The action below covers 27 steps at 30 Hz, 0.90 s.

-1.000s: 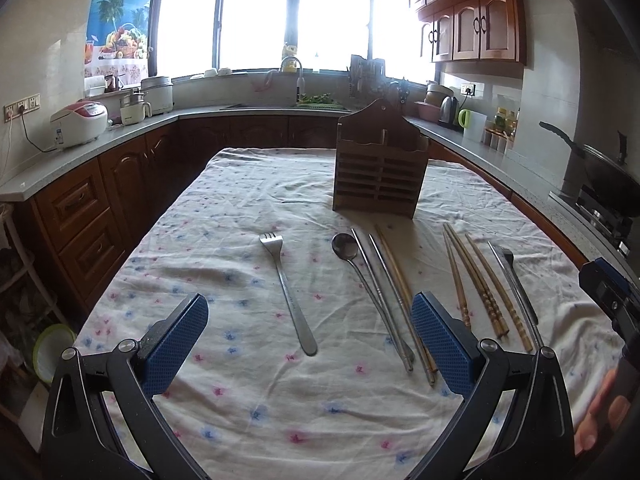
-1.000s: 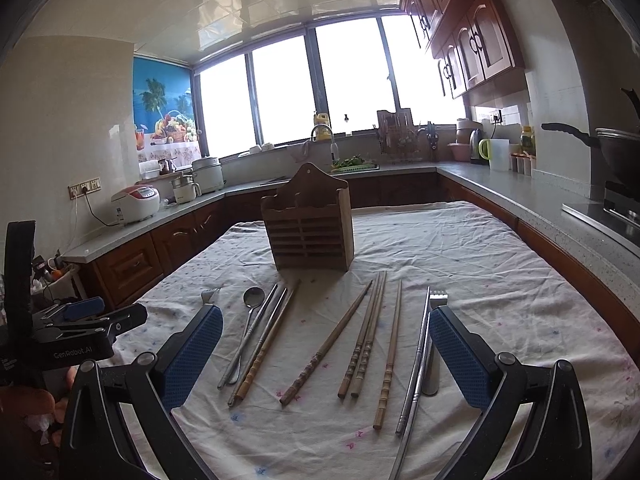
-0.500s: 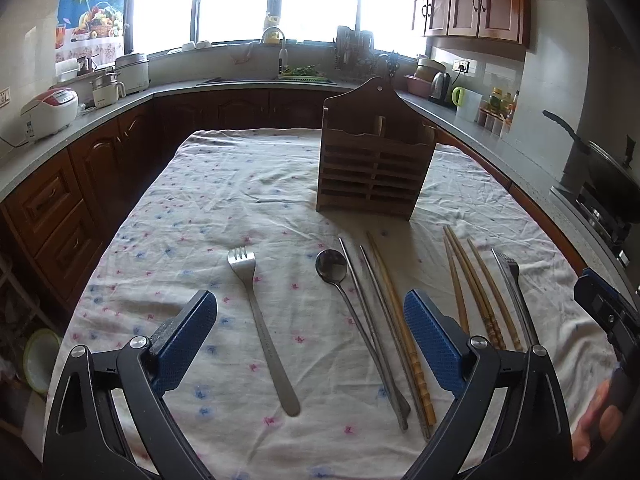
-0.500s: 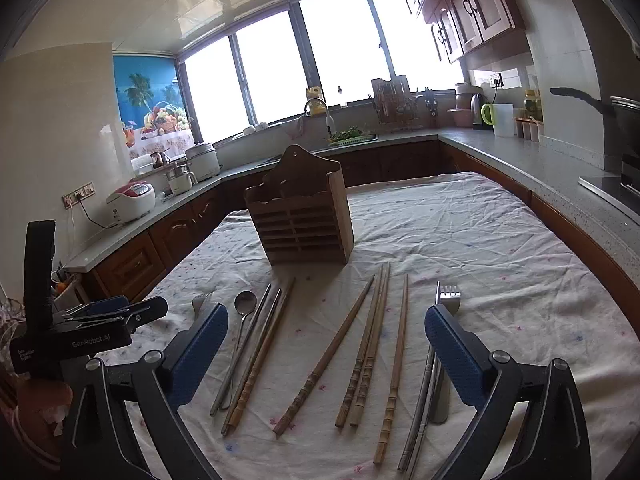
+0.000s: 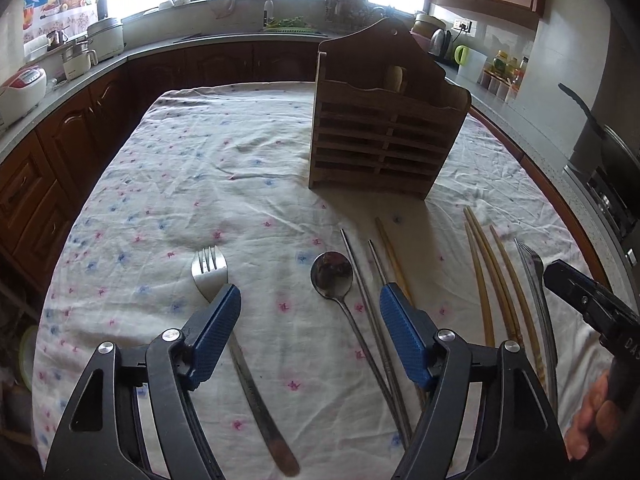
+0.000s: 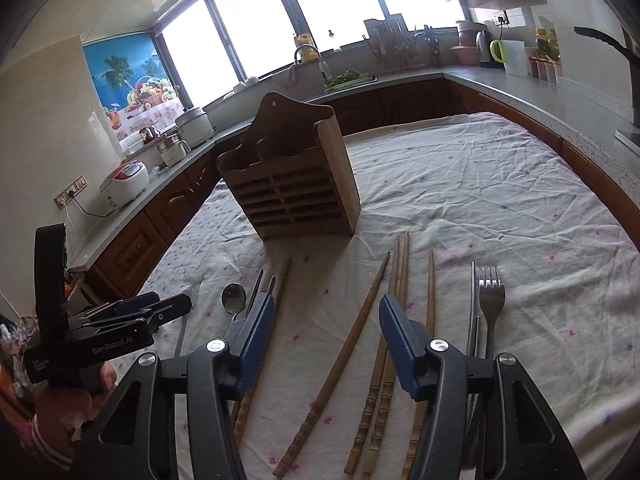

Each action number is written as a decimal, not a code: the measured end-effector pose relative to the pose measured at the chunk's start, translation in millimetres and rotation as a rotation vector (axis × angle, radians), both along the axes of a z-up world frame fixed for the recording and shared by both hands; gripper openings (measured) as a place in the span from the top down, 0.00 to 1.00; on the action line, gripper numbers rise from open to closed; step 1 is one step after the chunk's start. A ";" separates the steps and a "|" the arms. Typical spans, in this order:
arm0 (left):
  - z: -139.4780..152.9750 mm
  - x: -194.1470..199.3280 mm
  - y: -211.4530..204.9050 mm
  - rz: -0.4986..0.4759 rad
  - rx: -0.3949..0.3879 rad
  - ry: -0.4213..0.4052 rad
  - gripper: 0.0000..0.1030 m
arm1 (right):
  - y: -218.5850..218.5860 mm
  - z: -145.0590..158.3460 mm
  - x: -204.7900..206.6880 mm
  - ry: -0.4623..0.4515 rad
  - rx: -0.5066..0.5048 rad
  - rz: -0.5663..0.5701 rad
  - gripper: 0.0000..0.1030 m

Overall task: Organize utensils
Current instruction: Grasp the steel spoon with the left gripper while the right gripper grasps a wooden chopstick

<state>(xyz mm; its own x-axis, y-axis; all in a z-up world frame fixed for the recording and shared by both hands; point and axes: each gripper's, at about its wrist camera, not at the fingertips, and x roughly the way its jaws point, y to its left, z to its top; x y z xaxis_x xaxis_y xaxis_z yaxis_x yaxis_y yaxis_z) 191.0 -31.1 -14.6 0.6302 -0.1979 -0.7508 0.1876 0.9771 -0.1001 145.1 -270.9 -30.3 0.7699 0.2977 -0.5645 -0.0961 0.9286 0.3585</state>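
Down at the near edge of the flowered tablecloth [image 5: 192, 168], both grippers hover low over the laid-out cutlery, and both have just been narrowing their jaws with nothing caught yet. Left gripper [image 5: 310, 312] first: blue pads apart, empty, one pad hanging over the neck of a steel fork [image 5: 210, 270] and the other over a pair of metal chopsticks [image 5: 362, 264], with a steel spoon [image 5: 332, 276] lying in the gap between them, untouched. Over to the right gripper [image 6: 326, 320]: its pads are parted too, a single wooden chopstick [image 6: 360, 316] running up the cloth between them, no contact that I can see. Just beside it lie more wooden chopsticks [image 6: 402, 264] in a loose bunch, and further right a second fork [image 6: 491, 292] against another metal pair [image 6: 473, 292]. A hand [image 6: 68, 404] grips the left tool's handle at the picture's edge. Beyond the row, mid-table, stands the wooden utensil holder [image 5: 384, 136], upright, slatted front facing us, well apart from everything on the cloth. Behind it, the counter [image 6: 520, 84] and a bright window [image 6: 320, 4].
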 end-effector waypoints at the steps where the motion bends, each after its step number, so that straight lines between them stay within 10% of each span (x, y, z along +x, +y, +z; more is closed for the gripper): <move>1: -2.5 3.7 -0.6 -0.004 -0.001 0.011 0.33 | 0.5 -2.9 5.5 0.018 0.000 0.002 0.51; 14: -34.1 49.4 -9.4 -0.082 -0.028 0.131 0.40 | 2.4 -37.6 79.9 0.215 -0.054 -0.014 0.64; 23: -41.9 63.0 -14.9 -0.159 -0.059 0.141 0.85 | 8.1 -44.9 99.7 0.230 -0.119 -0.017 0.73; 27: -40.5 60.3 -14.2 -0.173 -0.071 0.131 0.92 | 10.5 -45.5 101.6 0.225 -0.145 -0.015 0.92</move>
<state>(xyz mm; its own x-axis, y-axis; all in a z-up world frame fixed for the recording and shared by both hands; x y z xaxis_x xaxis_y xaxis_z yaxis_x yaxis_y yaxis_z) 251.3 -45.2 -55.1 0.4802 -0.3500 -0.8043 0.3327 0.9211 -0.2022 246.7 -260.4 -75.8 0.6237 0.1908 -0.7581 -0.0152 0.9725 0.2323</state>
